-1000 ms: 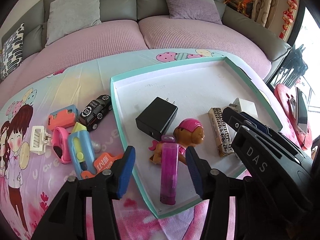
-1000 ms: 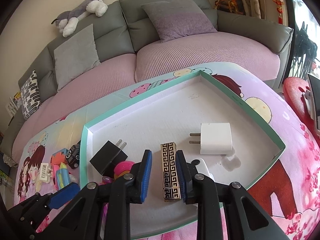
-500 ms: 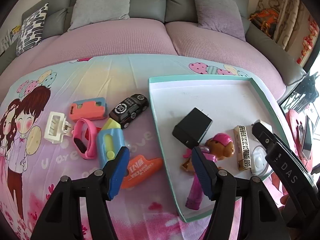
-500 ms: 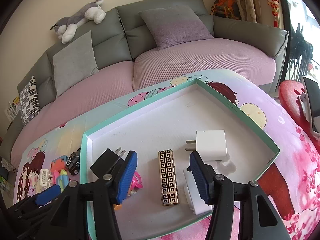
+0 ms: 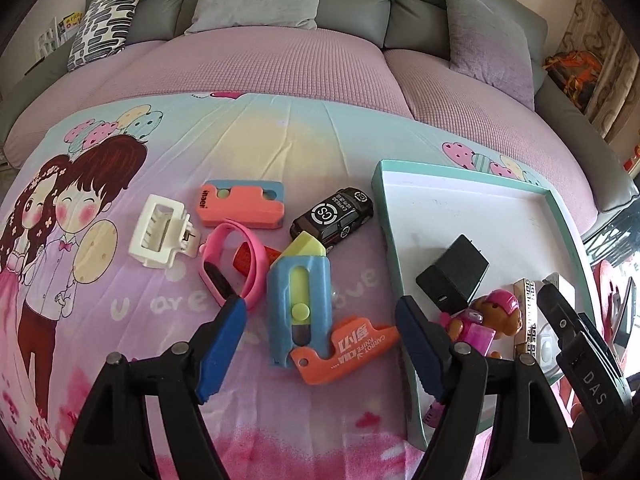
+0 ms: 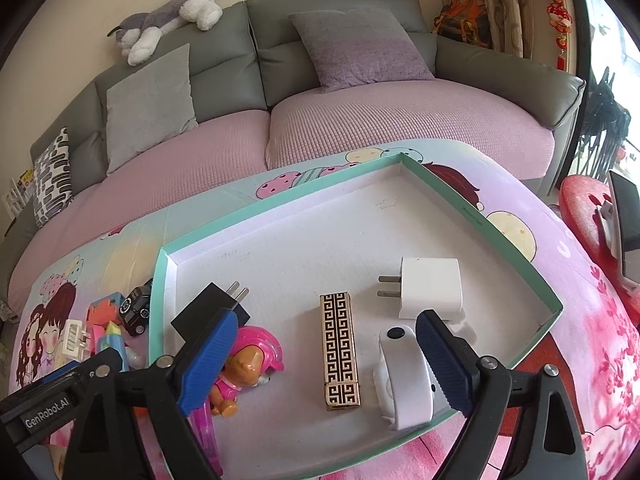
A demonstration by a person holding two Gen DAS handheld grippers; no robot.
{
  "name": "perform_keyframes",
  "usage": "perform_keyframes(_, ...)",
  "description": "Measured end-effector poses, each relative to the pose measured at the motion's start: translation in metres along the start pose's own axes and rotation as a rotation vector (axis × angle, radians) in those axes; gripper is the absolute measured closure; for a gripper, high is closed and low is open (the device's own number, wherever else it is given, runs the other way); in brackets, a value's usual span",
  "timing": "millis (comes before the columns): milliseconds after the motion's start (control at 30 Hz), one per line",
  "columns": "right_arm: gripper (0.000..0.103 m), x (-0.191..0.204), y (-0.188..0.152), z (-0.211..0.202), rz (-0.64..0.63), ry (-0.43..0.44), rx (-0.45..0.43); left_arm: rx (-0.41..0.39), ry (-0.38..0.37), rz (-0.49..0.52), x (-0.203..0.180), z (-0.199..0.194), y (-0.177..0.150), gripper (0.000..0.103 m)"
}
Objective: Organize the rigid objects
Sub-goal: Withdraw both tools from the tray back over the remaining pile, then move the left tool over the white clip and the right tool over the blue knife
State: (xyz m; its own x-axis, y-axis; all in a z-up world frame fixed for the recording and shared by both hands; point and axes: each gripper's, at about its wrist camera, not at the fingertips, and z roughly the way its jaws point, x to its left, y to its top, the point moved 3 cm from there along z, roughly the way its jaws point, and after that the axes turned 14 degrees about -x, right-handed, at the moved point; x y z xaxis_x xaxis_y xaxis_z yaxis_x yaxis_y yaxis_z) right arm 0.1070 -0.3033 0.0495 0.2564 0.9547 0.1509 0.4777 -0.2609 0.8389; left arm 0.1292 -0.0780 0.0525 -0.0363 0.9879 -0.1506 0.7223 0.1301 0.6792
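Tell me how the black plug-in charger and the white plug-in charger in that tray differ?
The black plug-in charger is dark and lies near the left wall of the teal-rimmed white tray; the white plug-in charger is pale and lies toward the tray's right side. The black one's prongs point up and to the right, the white one's point left. Both have two flat metal prongs and lie loose, untouched by either tongs.
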Motion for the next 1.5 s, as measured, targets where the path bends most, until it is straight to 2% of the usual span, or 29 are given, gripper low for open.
perform_keyframes(67, 0.001, 0.002, 0.000, 0.000, -0.008, -0.002, -0.005, 0.003, -0.005, -0.004, 0.001, 0.001, 0.000, 0.025)
perform_keyframes(167, 0.000, 0.005, 0.000, 0.000, -0.023, -0.005, -0.008, 0.001, -0.006, -0.001, 0.001, 0.001, 0.000, 0.024)
perform_keyframes(300, 0.000, 0.008, -0.002, 0.001, -0.037, -0.009, -0.005, -0.002, 0.018, -0.007, 0.005, 0.004, 0.001, 0.009)
perform_keyframes(400, 0.000, 0.008, -0.002, 0.001, -0.037, -0.009, -0.004, -0.018, 0.040, -0.029, 0.013, 0.003, 0.002, 0.009)
perform_keyframes(500, 0.000, 0.010, -0.003, 0.000, -0.039, -0.005, -0.004, -0.042, 0.053, -0.075, 0.023, 0.001, 0.004, 0.002)
perform_keyframes(833, 0.000, 0.040, -0.006, -0.003, -0.091, 0.056, -0.019, -0.099, 0.128, -0.163, 0.061, -0.010, 0.011, 0.002)
perform_keyframes(1033, 0.000, 0.074, -0.014, -0.005, -0.112, 0.151, -0.008, -0.156, 0.170, -0.222, 0.090, -0.023, 0.015, 0.002)
perform_keyframes(1233, 0.000, 0.113, -0.027, -0.008, -0.186, 0.215, -0.006, -0.182, 0.208, -0.274, 0.116, -0.031, 0.017, 0.002)
perform_keyframes(1500, 0.000, 0.147, -0.043, -0.007, -0.243, 0.243, 0.022, -0.206, 0.233, -0.346, 0.153, -0.040, 0.015, 0.002)
